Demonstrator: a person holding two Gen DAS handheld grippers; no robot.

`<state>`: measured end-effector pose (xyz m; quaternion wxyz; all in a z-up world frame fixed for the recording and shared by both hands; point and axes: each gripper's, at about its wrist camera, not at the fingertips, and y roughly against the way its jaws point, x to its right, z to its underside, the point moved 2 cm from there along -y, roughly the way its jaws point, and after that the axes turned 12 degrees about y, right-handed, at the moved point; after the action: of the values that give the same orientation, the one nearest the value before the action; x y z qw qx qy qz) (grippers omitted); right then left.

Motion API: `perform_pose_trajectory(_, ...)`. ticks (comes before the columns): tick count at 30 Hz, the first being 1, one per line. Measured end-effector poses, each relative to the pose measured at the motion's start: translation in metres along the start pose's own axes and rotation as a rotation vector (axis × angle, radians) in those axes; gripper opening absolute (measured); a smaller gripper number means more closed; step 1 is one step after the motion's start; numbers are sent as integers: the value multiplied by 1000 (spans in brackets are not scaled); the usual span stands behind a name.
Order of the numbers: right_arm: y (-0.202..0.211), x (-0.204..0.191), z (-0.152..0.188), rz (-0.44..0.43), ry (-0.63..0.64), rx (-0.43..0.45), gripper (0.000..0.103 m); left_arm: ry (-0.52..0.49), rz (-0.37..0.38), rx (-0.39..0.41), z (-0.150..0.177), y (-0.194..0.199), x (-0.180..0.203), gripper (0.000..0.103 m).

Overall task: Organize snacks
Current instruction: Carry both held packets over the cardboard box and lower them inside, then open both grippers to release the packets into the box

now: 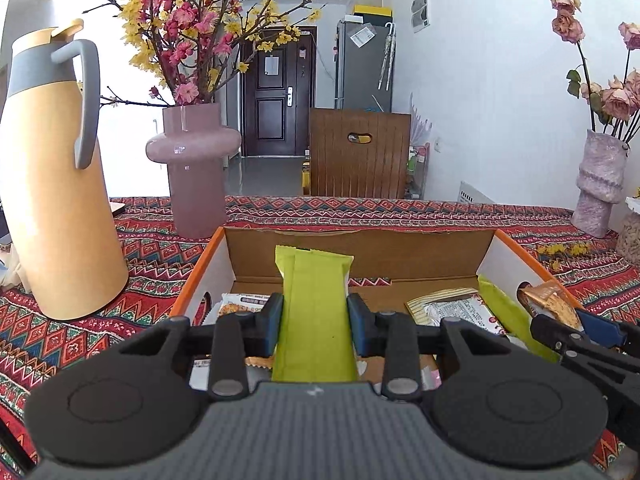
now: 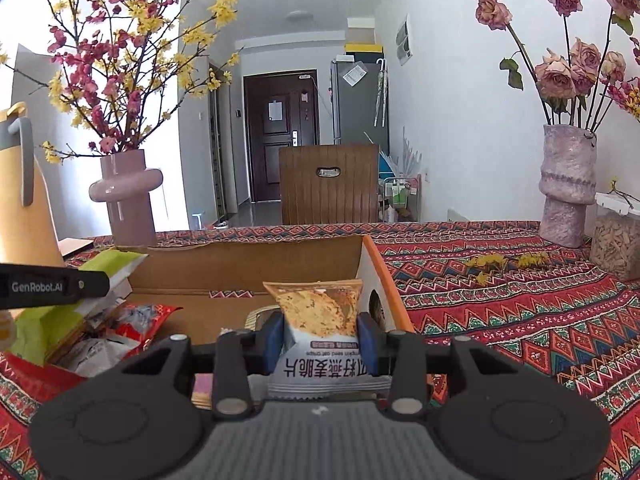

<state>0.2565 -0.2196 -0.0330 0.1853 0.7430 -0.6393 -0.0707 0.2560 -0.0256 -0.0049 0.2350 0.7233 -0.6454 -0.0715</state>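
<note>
Your desk (image 2: pixel 500 300) wears a red patterned cloth, and on it sits an open cardboard box (image 1: pixel 360 256) with orange edges, holding loose snack packets (image 1: pixel 460 308). A yellow thermos jug (image 1: pixel 60 200) and a pink vase (image 1: pixel 196 168) of blossom branches stand left of the box; a rough pink vase (image 2: pixel 566 184) of dried roses stands well to its right. Your left hand-held gripper (image 1: pixel 316 320) is clamped on a green snack packet (image 1: pixel 316 300) above the box. Your right hand-held gripper (image 2: pixel 320 340) grips an oat crisp packet (image 2: pixel 320 320) by the box's right wall.
</note>
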Motion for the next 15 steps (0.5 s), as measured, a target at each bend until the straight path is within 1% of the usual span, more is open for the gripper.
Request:
perform_pose_trajectory(2, 1, 1, 0, 6, -6, 6, 41, 4, 4, 5, 1, 0, -1, 35)
perform_pose_trajectory(3, 2, 1, 0, 6, -9, 11, 44, 11, 8, 12, 1, 1, -2, 40)
perform_pose_trajectory(4, 3, 2, 0, 4, -14, 16, 54, 18, 13, 16, 0, 1, -4, 45)
perform_pose_trajectory(5, 4, 2, 0, 6, -17, 22, 68, 25, 13, 26, -1, 3, -5, 57)
perform_pose_trajectory(6, 6, 3, 0, 10, -17, 32, 74, 30, 13, 43, -2, 6, -6, 71)
perform_pose_trajectory(7, 8, 3, -1, 13, -16, 44, 84, 35, 10, 58, -3, 8, -7, 80)
perform_pose_trajectory(8, 10, 3, -1, 16, -16, 54, 90, 39, 0, 73, -3, 11, -7, 97)
perform_pose_trajectory(9, 12, 3, -1, 17, -16, 63, 94, 39, -6, 91, -3, 13, -7, 102)
perform_pose_trajectory(10, 13, 3, -1, 17, -19, 70, 102, 36, -4, 99, -4, 15, -7, 102)
perform_pose_trajectory(15, 12, 7, -1, 24, -37, 72, 103, 33, -7, 91, -6, 17, -4, 103)
